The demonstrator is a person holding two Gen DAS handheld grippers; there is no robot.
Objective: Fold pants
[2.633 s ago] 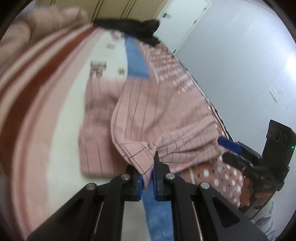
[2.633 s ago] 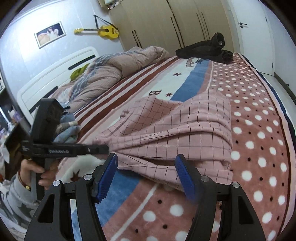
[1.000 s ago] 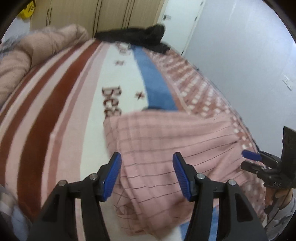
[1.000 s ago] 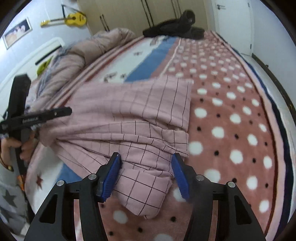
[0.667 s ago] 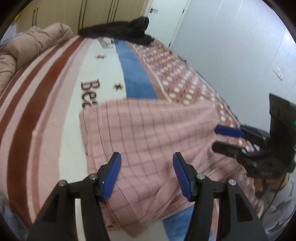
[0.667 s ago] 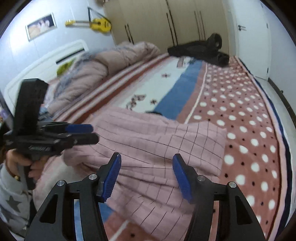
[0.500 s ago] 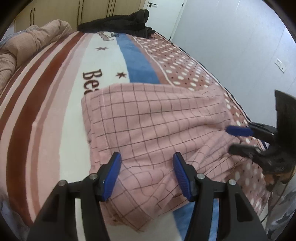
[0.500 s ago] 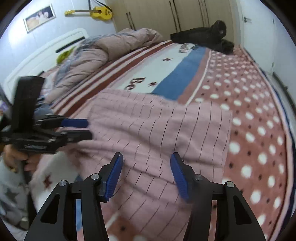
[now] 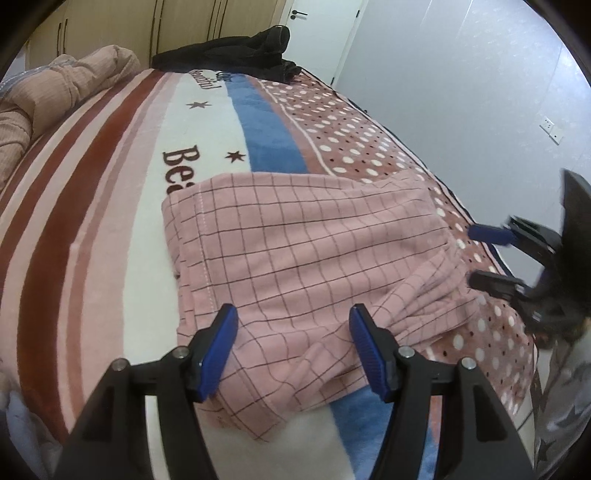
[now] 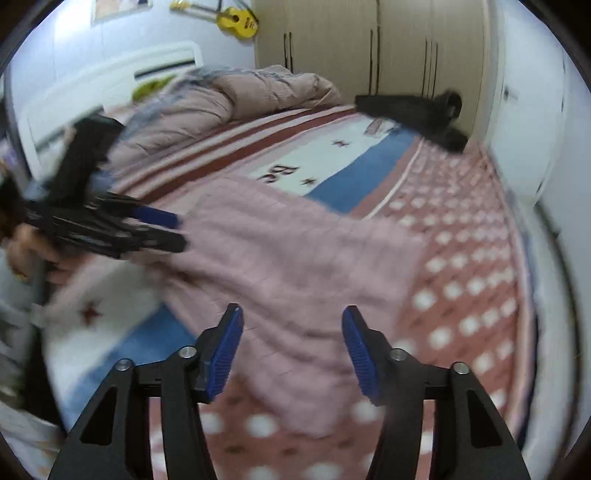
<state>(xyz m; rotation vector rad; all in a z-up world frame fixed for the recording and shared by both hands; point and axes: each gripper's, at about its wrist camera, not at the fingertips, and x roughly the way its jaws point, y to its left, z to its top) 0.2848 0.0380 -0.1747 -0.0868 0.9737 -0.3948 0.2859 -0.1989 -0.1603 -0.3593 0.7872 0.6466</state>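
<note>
Two hand-held grippers, left hand-held gripper (image 9: 291,332) and right hand-held gripper (image 10: 291,343), jaws spread wide, empty, above pink checked pants (image 9: 303,254) on bed (image 9: 110,192).

A bed (image 9: 122,192) under a striped, dotted blanket (image 9: 332,136) is carrying folded pink checked pants (image 9: 295,258) near its front, a black garment (image 9: 229,55) at the far end, and a bunched quilt (image 10: 236,99).

Beige wardrobe (image 10: 369,55), white door (image 9: 317,33), yellow guitar (image 10: 236,18) on the wall.
</note>
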